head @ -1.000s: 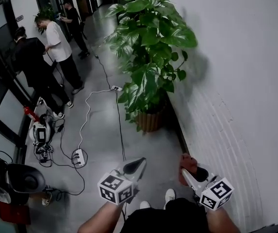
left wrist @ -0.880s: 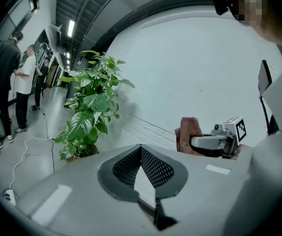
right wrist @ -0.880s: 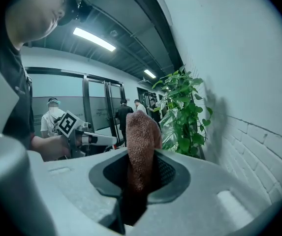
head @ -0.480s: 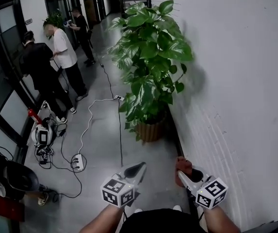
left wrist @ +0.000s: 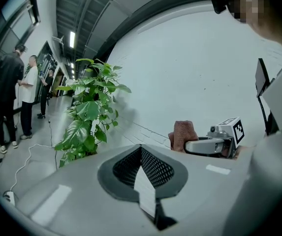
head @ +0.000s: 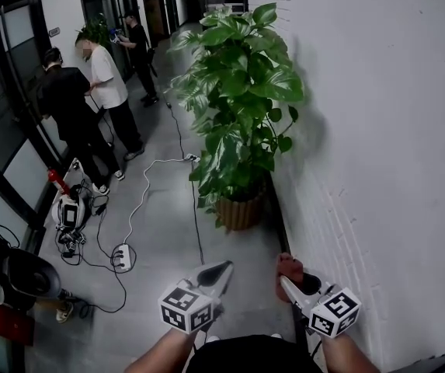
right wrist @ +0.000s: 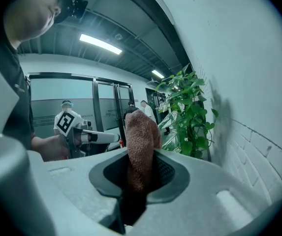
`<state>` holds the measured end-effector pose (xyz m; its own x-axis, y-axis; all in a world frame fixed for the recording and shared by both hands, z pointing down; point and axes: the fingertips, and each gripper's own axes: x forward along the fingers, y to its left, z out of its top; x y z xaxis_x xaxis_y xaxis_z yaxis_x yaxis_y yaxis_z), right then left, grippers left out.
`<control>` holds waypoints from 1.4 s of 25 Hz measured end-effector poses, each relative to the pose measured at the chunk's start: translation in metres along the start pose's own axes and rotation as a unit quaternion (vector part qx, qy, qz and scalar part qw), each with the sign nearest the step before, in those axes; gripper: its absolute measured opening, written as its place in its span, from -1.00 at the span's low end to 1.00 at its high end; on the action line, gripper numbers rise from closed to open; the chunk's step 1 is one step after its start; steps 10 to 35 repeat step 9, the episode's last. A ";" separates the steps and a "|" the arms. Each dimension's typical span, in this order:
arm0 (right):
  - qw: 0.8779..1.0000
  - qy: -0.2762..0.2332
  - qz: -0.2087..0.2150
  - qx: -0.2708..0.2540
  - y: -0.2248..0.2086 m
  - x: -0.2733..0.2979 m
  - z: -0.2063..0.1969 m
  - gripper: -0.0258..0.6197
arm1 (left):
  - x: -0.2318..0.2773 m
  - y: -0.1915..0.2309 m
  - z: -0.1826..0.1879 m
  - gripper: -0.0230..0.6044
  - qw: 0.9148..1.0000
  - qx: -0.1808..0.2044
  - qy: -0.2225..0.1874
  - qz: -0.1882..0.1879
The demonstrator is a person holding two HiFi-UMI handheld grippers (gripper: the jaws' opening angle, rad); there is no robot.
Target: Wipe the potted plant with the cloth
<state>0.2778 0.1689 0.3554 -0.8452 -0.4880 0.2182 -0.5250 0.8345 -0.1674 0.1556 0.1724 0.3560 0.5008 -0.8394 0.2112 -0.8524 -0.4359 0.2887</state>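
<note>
A tall potted plant (head: 238,99) with broad green leaves stands in a woven pot (head: 240,212) against the white wall; it also shows in the left gripper view as the plant (left wrist: 89,117) and in the right gripper view as the plant (right wrist: 187,112). My right gripper (head: 288,274) is shut on a reddish-brown cloth (right wrist: 141,146), the cloth (head: 290,266) sticking out past its tips. My left gripper (head: 216,273) is shut and holds nothing. Both grippers hang well short of the plant, near my body.
Three people (head: 90,107) stand down the corridor at the left by glass doors. White cables and power strips (head: 123,256) lie on the grey floor. Equipment (head: 67,212) sits at the left. The white brick wall (head: 377,169) runs along the right.
I have moved a little closer along the corridor; the plant sits slightly nearer and the right gripper with the cloth has risen a bit. Both grippers stay shut.
</note>
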 end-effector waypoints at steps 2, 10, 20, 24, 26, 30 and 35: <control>1.000 0.001 -0.002 0.001 0.000 -0.002 -0.002 -0.73 | 0.001 -0.003 -0.001 -0.87 1.000 0.005 0.004 -0.003; 1.000 0.009 -0.001 0.005 0.001 0.000 -0.009 -0.73 | -0.001 -0.003 -0.006 -0.87 1.000 0.007 0.012 -0.006; 1.000 0.009 -0.001 0.005 0.001 0.000 -0.009 -0.73 | -0.001 -0.003 -0.006 -0.87 1.000 0.007 0.012 -0.006; 1.000 0.009 -0.001 0.005 0.001 0.000 -0.009 -0.73 | -0.001 -0.003 -0.006 -0.87 1.000 0.007 0.012 -0.006; 1.000 0.009 -0.001 0.005 0.001 0.000 -0.009 -0.73 | -0.001 -0.003 -0.006 -0.87 1.000 0.007 0.012 -0.006; 1.000 0.009 -0.001 0.005 0.001 0.000 -0.009 -0.73 | -0.001 -0.003 -0.006 -0.87 1.000 0.007 0.012 -0.006; 1.000 0.009 -0.001 0.005 0.001 0.000 -0.009 -0.73 | -0.001 -0.003 -0.006 -0.87 1.000 0.007 0.012 -0.006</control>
